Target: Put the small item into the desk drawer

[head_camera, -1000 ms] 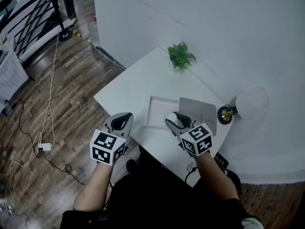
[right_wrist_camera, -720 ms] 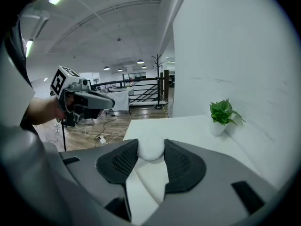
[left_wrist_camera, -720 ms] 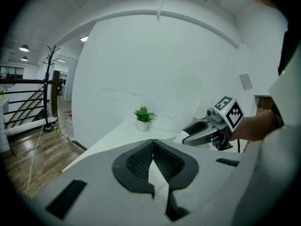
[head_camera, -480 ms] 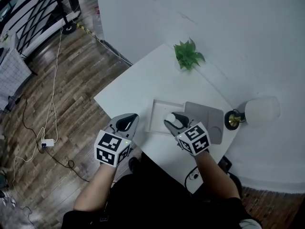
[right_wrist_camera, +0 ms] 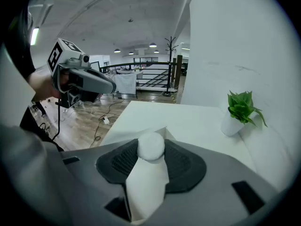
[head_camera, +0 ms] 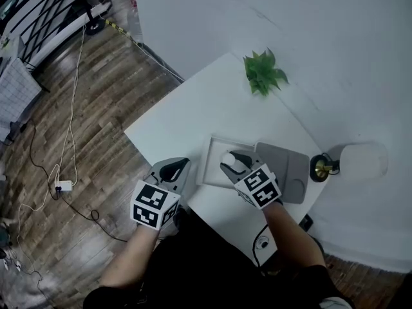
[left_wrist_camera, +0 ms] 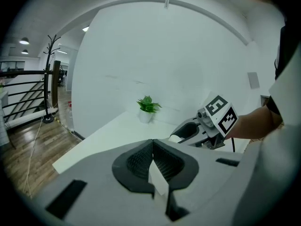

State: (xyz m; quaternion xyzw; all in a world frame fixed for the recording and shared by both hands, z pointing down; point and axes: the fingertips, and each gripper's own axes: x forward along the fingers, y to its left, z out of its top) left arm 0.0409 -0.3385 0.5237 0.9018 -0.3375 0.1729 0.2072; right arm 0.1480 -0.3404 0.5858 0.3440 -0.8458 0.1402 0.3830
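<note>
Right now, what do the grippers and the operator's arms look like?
Both are alike: the left gripper and right gripper have grey moulded bodies with black ribbed pads inside the jaws. Each carries a white cube printed with black square markers. A thin black cable hangs below the left one. The person wears a black top; the forearms are uncovered.
</note>
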